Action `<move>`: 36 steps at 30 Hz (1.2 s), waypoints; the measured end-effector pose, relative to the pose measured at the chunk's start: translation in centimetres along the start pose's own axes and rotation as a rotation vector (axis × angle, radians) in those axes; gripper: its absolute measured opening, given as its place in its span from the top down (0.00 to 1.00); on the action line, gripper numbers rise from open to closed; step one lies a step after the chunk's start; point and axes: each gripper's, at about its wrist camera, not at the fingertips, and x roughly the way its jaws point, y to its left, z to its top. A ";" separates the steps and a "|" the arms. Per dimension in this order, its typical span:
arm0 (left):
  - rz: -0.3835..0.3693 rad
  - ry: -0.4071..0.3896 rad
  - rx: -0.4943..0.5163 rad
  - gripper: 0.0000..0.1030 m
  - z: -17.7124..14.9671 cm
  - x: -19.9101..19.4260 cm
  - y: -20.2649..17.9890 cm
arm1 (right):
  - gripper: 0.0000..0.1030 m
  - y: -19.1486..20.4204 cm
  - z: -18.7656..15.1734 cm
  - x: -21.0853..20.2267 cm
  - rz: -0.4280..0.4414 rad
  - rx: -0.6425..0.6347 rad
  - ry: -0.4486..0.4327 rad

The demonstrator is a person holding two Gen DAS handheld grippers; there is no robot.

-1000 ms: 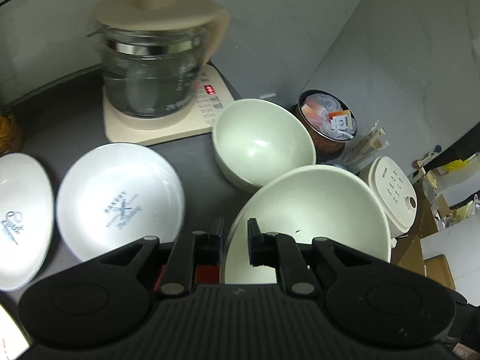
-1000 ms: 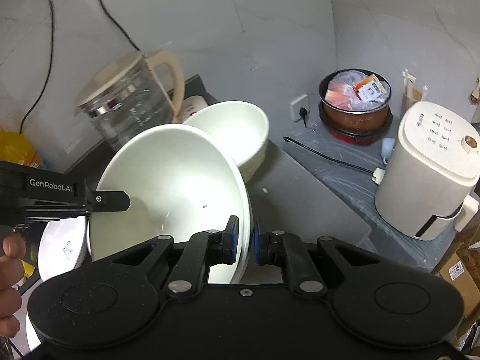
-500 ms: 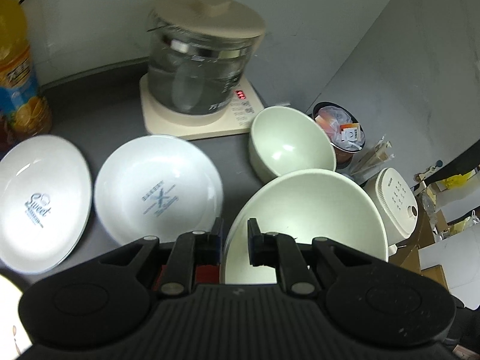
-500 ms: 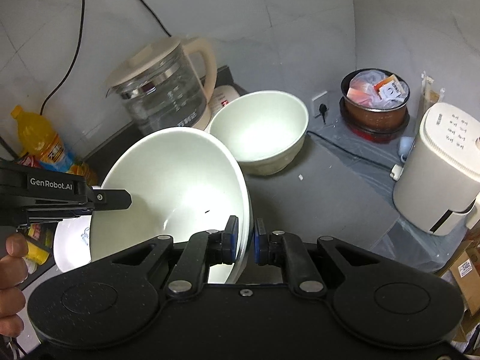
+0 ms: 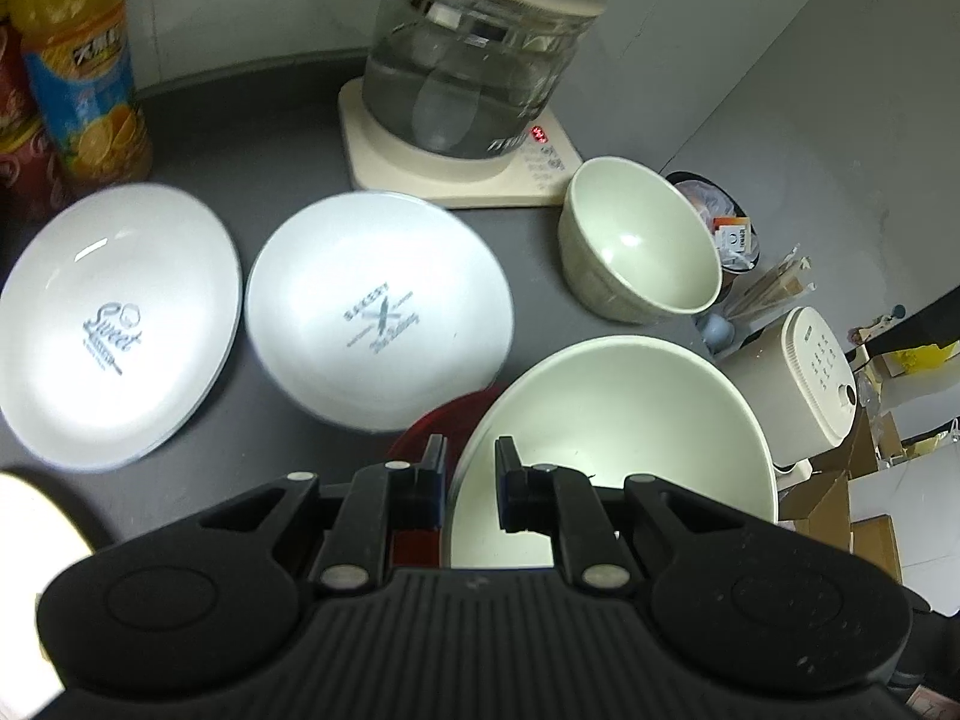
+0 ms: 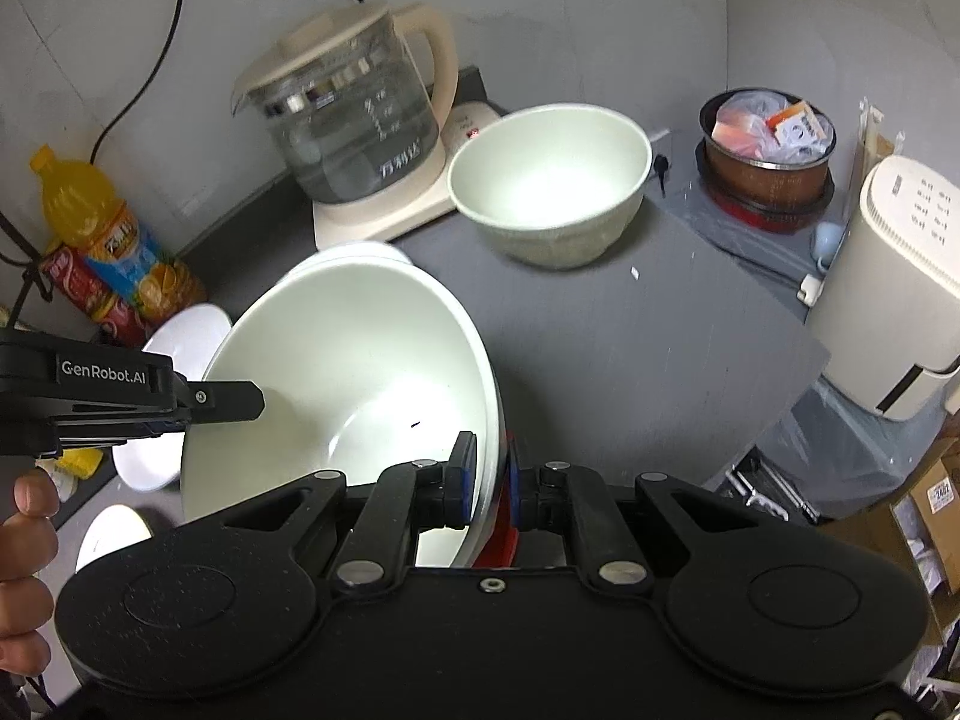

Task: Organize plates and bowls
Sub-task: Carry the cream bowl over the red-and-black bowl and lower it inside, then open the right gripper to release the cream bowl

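Cream-glazed, wide ceramic bowl (image 5: 612,426) held off the dark grey bench (image 6: 630,348) between both tools, each on an opposite side of the rim. Left tool (image 5: 470,483) pinches the rim, one finger inside and one outside; right tool (image 6: 491,474) is pressed onto the far rim the same way. Something red shows under the bowl; cannot tell what.

Step in hand, as I judge it: carrying the wide bowl toward a stacking place. Next move calls for level, matched travel of both hands, then a gentle set-down.

Beyond the wide bowl: two white printed plates (image 5: 378,324) (image 5: 114,324) to its left, a smaller deep cream bowl (image 6: 549,186) behind it, a glass kettle (image 6: 354,120) farthest.

Against a second ago, the wide bowl sits farther from the small bowl; an orange juice bottle (image 5: 78,72) now shows.
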 end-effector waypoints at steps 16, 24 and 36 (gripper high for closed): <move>0.025 0.081 -0.078 0.86 -0.9 1.8 2.4 | 0.90 1.0 -0.6 2.7 -0.024 -0.070 0.069; 0.047 0.039 -0.052 0.76 -0.1 0.1 2.0 | 0.90 1.4 -0.3 3.2 -0.032 -0.087 0.079; 0.050 0.000 -0.036 0.57 1.1 -0.5 0.9 | 0.54 1.7 1.0 0.3 0.008 -0.097 -0.010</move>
